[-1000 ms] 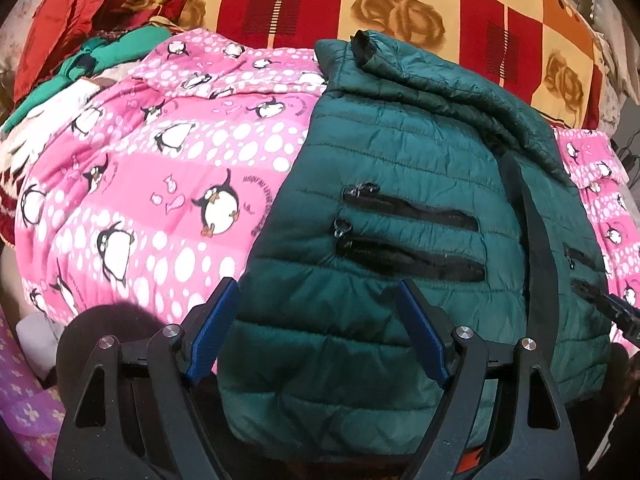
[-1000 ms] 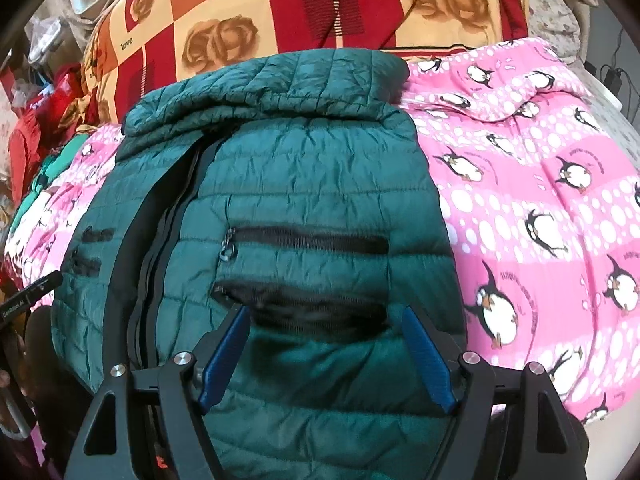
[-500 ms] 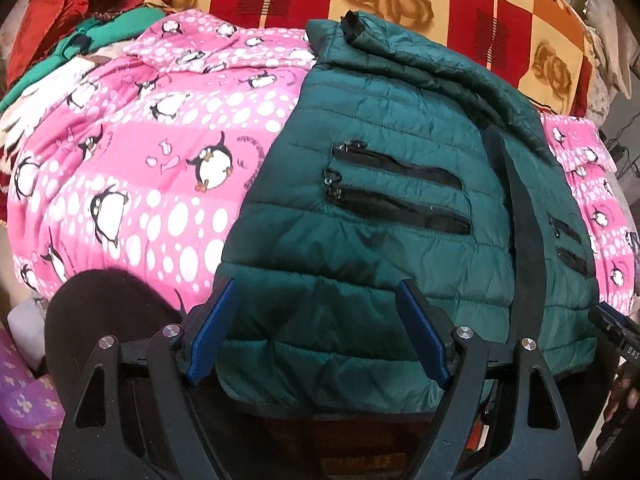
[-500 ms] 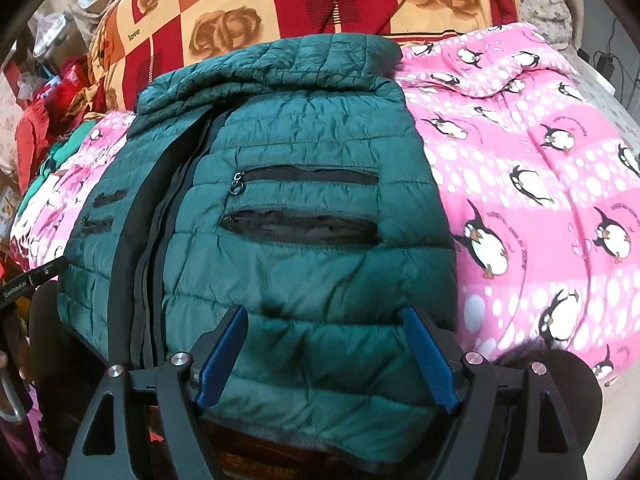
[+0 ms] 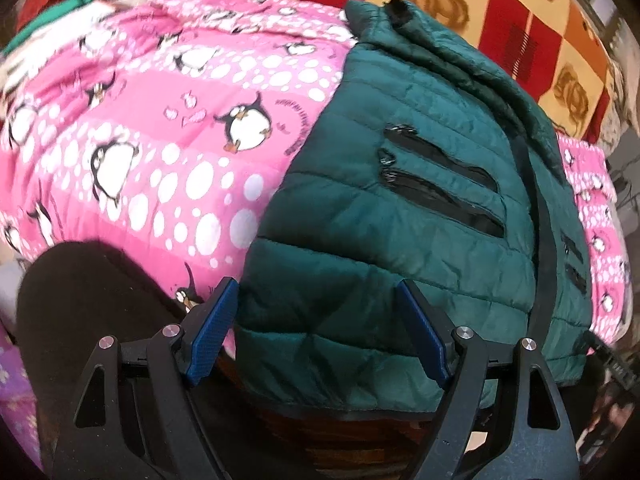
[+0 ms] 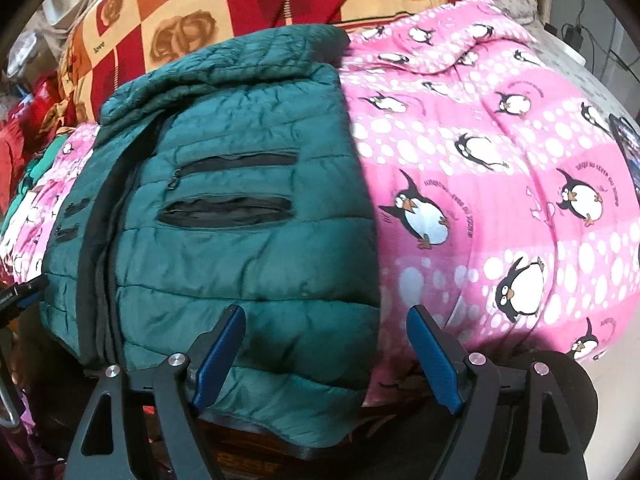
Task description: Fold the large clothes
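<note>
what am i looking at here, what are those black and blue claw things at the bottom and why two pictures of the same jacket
No robot is here: a person carries a two-fingered tool in each hand, and a wide-angle camera on each tool looks forward along its fingers. That gives two pictures of one scene.

One picture comes from the left hand-held gripper, the other from the right hand-held gripper. The blue strips are their gripping pads.

On a pink penguin-print fleece blanket lies a dark green quilted puffer jacket, zipped pockets facing up. Behind is a red, orange and cream checked blanket with rose prints.

Nothing is held. The left jaws stand open over the jacket's near edge; the right jaws are opening, pads off the fabric.
</note>
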`<state>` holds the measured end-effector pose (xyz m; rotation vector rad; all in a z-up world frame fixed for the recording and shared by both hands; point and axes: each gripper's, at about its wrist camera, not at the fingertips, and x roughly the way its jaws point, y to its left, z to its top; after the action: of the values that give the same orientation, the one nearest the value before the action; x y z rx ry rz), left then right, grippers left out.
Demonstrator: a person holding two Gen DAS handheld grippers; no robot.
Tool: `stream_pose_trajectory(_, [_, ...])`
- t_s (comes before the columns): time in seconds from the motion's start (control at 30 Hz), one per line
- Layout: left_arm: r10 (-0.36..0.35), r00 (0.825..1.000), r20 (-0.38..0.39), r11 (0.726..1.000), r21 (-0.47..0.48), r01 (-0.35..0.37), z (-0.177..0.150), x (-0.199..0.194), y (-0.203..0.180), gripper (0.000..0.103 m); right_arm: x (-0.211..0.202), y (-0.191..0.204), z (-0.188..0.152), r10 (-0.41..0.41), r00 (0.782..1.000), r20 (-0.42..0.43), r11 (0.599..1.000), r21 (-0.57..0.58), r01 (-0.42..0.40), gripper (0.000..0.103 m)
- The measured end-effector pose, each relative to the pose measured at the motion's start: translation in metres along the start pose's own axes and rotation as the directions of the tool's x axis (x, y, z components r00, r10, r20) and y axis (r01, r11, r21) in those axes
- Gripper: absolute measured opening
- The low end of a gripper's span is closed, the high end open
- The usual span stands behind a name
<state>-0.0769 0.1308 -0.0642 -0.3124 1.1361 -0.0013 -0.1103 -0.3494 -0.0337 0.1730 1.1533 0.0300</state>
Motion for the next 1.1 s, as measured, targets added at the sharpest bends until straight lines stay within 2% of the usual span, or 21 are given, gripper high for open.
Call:
stream_pose_trajectory(0.13, [-0.057,0.998,-0.013,0.998,-0.018,0.057,-0.002,0.004,0.008,0.081,0.012,-0.007,-0.002,0.038,0.998,-0.048,0.999,0.015,-0.037,0.081])
stream_pose_trajectory(0.33, [-0.116,0.992,-0.039,0.993,0.02,0.117,-0.007,0.006,0.008,0.087,0.021,-0.005,-0.009,0.124,0.988,-0.094,0.992,0.022,-0.123,0.082])
stream_pose_trajectory(0.47, [-0.149,0.981,-0.125,0.988,0.027,0.153,-0.019,0.02,0.01,0.092,0.026,0.007,-0.017,0.16,0.977,-0.139,0.986,-0.03,-0.166,0.082])
stream_pose_trajectory(0.63, [-0.151,0.98,-0.127,0.988,-0.005,0.151,-0.021,0.026,0.015,0.092,0.033,0.014,-0.022,0.164,0.972,-0.166,0.983,-0.055,-0.175,0.083])
stream_pose_trajectory(0.73, [-0.129,0.985,-0.111,0.991,0.018,0.132,-0.023,0.022,0.012,0.092,0.036,0.016,-0.025,0.189,0.965,-0.182,0.979,-0.042,-0.2,0.083])
stream_pose_trajectory(0.97, [-0.095,0.991,-0.092,0.995,0.027,0.098,-0.024,0.021,0.006,0.092,0.034,0.016,-0.03,0.211,0.966,-0.152,0.975,-0.036,-0.219,0.082])
stream_pose_trajectory(1.03, [-0.085,0.993,-0.087,0.995,0.038,0.089,-0.024,0.021,0.002,0.092,0.032,0.018,-0.031,0.205,0.969,-0.139,0.974,-0.067,-0.216,0.075])
stream_pose_trajectory(1.1, [-0.084,0.994,-0.076,0.995,0.055,0.089,-0.025,0.017,0.0,0.088,0.029,0.023,-0.031,0.194,0.973,-0.126,0.974,-0.098,-0.206,0.057])
